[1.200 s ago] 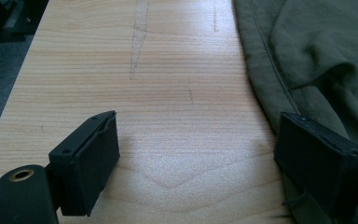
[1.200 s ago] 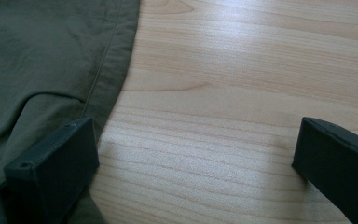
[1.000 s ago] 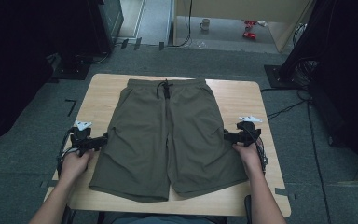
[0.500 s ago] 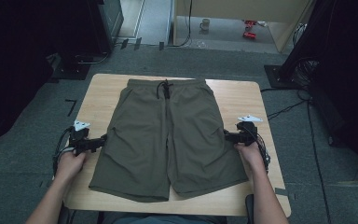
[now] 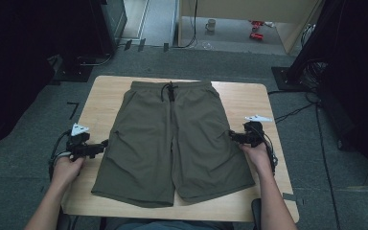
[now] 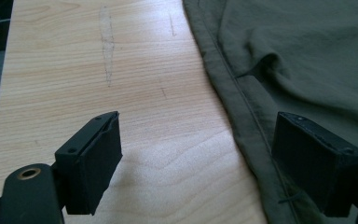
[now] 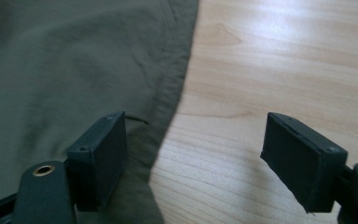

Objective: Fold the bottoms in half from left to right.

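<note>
One pair of olive shorts (image 5: 172, 139) lies flat in the middle of the wooden table (image 5: 249, 98), waistband away from me, with bare wood down both sides and the hems near my edge. My left gripper (image 5: 100, 144) sits at the shorts' left side seam, jaws spread wide, one over wood and one over the cloth edge, pinching nothing. My right gripper (image 5: 233, 135) is at the right seam; its jaws have just been closing but stand apart, straddling the edge, gripping nothing. Two grippers, one garment.

Left gripper (image 5: 104, 143) jaws wide apart, pointing inward, low. Right gripper (image 5: 231, 134) likewise inward, jaws just been closing, nothing gripped.
</note>
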A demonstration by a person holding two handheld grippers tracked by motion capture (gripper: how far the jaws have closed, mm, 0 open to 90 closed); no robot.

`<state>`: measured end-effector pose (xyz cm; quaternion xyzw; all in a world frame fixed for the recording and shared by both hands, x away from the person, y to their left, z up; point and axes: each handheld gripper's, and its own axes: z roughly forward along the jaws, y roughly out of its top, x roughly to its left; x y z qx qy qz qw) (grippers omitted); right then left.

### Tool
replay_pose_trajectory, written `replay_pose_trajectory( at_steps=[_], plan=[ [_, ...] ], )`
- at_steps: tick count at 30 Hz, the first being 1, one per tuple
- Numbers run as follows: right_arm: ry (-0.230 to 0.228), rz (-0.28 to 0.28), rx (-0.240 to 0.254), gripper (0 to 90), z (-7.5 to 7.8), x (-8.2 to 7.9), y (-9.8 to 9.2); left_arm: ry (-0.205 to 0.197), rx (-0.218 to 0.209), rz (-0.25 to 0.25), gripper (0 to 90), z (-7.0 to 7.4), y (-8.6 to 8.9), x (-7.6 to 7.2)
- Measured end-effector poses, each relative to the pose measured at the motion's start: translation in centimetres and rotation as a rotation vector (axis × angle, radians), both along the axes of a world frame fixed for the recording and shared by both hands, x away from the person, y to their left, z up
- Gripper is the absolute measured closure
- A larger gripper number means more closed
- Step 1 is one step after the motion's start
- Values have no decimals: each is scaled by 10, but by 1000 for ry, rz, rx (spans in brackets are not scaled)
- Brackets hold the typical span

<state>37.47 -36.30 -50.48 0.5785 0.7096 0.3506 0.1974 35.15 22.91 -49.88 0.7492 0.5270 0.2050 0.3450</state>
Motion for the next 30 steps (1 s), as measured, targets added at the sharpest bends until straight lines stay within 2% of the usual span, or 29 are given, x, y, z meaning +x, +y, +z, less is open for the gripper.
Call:
replay_pose_trajectory(
  at_steps=[3,6,9,13,18,20,24,27,30],
  plan=[
    [-10,5,8,223,4,-1,1,8,-12,-37,162,4,3,-5],
    [-23,23,12,238,10,-3,5,27,-18,-51,162,6,5,-8],
    [-31,48,5,243,14,-5,11,26,-26,-91,162,8,7,-12],
    [-36,51,1,245,17,-5,17,23,-41,-114,163,13,9,-19],
    [-30,45,-6,249,17,-4,24,9,-33,-141,180,15,11,-28],
    [-31,56,-18,252,17,-3,28,2,-34,-161,244,16,11,-32],
    [-30,80,-14,258,18,-2,37,-12,-39,-202,208,17,6,-37],
    [-31,94,-9,262,19,-3,43,-8,-48,-233,210,15,4,-42],
    [-34,110,-14,265,20,-3,49,11,-26,-251,215,11,1,-48]
  ],
)
